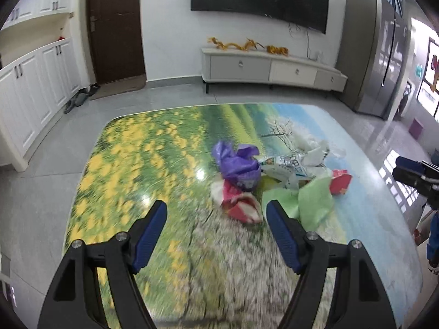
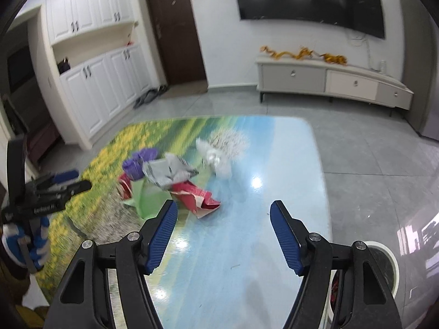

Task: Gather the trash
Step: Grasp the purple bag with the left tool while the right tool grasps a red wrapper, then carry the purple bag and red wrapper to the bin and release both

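Both sets of jaws stand wide apart with nothing between them: the left gripper (image 1: 216,213) hangs over the table (image 1: 153,170), its right finger just beside the trash pile (image 1: 271,175), and the right gripper (image 2: 223,215) over bare blue tabletop toward the table's right edge (image 2: 319,164). The pile, a purple bag (image 1: 241,164), red wrapper (image 1: 241,205), green sheet (image 1: 312,200) and white printed packaging (image 1: 290,164), lies right of the table's middle, with open surface on all sides. Only the right wrist view shows a round white bin (image 2: 389,266) on the floor past the table's near right corner, and a clear plastic wad (image 2: 219,159) beyond the pile.
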Demonstrator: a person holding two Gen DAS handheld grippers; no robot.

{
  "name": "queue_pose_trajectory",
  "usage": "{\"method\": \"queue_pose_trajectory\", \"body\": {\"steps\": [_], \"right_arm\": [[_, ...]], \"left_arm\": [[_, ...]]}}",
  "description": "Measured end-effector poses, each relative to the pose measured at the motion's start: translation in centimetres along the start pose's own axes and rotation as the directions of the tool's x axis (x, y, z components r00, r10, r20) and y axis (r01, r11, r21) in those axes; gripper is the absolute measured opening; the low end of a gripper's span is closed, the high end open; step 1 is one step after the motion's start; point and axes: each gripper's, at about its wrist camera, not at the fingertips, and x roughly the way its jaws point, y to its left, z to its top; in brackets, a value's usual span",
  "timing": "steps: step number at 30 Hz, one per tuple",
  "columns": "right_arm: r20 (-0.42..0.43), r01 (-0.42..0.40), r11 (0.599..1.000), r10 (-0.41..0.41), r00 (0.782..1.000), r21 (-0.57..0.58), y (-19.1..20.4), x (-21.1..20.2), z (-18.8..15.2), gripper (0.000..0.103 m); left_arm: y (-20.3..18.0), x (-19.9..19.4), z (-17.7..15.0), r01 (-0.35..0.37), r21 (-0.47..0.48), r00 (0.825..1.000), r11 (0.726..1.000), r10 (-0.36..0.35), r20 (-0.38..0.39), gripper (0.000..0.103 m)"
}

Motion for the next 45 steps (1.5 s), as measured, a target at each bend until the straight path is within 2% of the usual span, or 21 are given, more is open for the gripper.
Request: {"method": "queue_pose_trajectory", "body": {"steps": [8, 15, 16, 19, 22, 24, 25, 33, 45], "right_arm": [[-0.075, -0.077, 0.995, 0.072, 0.995, -0.060, -0.1, 5.7, 0.5, 0.070], [-0.125, -0.134, 0.979, 0.116, 0.985, -0.151, 1.5, 9.5, 1.3, 0.070], [-0.129, -0.143, 0.977, 0.123, 0.984, -0.158, 1.7, 9.8, 1.3, 0.070], [-0.142, -0.187, 0.968, 0.164, 0.976, -0.169, 2.3, 10.7, 1.4, 0.068], [-0.156, -0.213, 0.962, 0.187, 0.970, -0.172, 2.8, 11.3, 1.4, 0.055], [-0.172, -0.225, 0.959, 0.196, 0.965, -0.174, 3.0, 11.5, 1.3, 0.036], [-0.171, -0.224, 0.958, 0.195, 0.966, -0.176, 3.1, 11.4, 1.3, 0.034], [-0.165, -0.192, 0.974, 0.170, 0.971, -0.122, 1.7, 8.8, -0.5, 0.031], [-0.121, -0.136, 0.990, 0.130, 0.984, -0.044, 1.3, 1.2, -5.2, 0.031]], "left_arm": [[-1.0, 5.3, 3.2, 0.028, 0.070, 0.998, 0.997, -0.024, -0.057, 0.073], [-1.0, 8.6, 4.5, 0.056, 0.090, 0.991, 0.994, -0.045, -0.125, 0.073], [-0.9, 9.0, 4.6, 0.063, 0.085, 0.990, 0.994, -0.051, -0.132, 0.072], [-0.1, 10.2, 4.9, 0.084, 0.050, 0.985, 0.995, -0.076, -0.157, 0.057], [0.7, 10.8, 5.3, 0.099, 0.017, 0.982, 0.995, -0.095, -0.160, 0.047], [1.1, 10.9, 5.5, 0.113, -0.004, 0.981, 0.994, -0.112, -0.159, 0.043], [1.3, 10.9, 5.5, 0.118, -0.008, 0.981, 0.993, -0.118, -0.156, 0.042], [3.4, 8.5, 4.7, 0.157, -0.046, 0.983, 0.987, -0.161, -0.090, 0.037], [4.4, -1.6, 2.6, 0.197, -0.049, 0.980, 0.979, -0.195, 0.035, 0.037]]}}
